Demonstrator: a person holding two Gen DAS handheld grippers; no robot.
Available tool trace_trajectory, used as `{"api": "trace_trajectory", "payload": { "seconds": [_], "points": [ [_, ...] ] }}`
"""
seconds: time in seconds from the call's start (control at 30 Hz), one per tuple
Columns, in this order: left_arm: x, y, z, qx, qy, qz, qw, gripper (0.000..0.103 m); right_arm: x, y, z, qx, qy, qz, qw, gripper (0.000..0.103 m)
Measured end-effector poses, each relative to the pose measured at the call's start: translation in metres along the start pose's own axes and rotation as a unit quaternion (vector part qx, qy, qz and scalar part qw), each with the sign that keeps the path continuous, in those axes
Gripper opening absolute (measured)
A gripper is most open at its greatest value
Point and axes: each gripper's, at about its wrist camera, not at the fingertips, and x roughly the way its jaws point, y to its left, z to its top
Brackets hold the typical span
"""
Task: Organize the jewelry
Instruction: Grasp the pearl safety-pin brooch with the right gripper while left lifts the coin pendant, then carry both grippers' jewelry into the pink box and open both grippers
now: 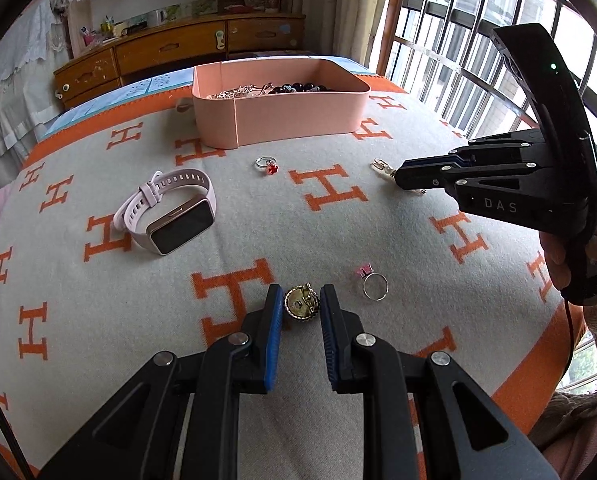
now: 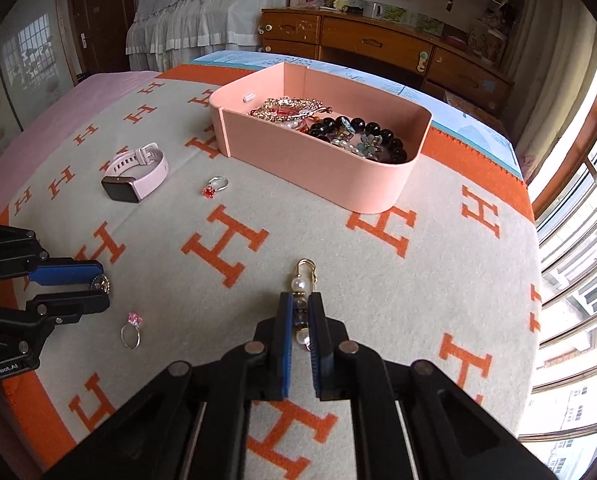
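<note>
Left tool set low over the bed's blanket, blue pads close on either side of a round gold brooch; whether the pads actually touch it is hard to tell, and from the right wrist view the brooch shows only as a sliver between the jaw tips. Just right of that tool, a silver ring with a pink stone, lying free. Right tool narrowed to a slim gap around a pearl earring, beads pinched between the pads, gold hook poking out ahead, lower end hidden between the fingers. From the left wrist view, only the hook and one pearl of the earring visible beyond the right tool's tip. Ahead and left of the left tool, a pale pink smartwatch, lying on its side with its strap closed in a loop. Straight ahead, a ring with a red stone, and beyond it a pink box; contents a tangle of gold chain and dark beads, individual pieces hard to separate. Far edge of the bed cut off by the fisheye rim.
</note>
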Motion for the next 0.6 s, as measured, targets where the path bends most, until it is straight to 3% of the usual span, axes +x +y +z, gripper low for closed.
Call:
{"api": "trace_trajectory", "payload": {
  "seconds": [0.27,0.47,0.6],
  "points": [
    [-0.036,0.013,0.038,-0.026,-0.026,-0.024,0.999,0.017,-0.049,-0.017,0.02,0.088,-0.067,0.063,0.992,0.007],
    [-0.059,0.031,0.106,-0.031,-0.065,-0.01,0.9973,0.017,-0.089,-0.032,0.057,0.144,-0.129,0.102,0.976,0.007],
    [-0.051,0.045,0.157,-0.043,-0.075,-0.009,0.9962,0.017,-0.096,-0.044,0.084,0.172,-0.158,0.094,0.968,0.007]
  ]
}}
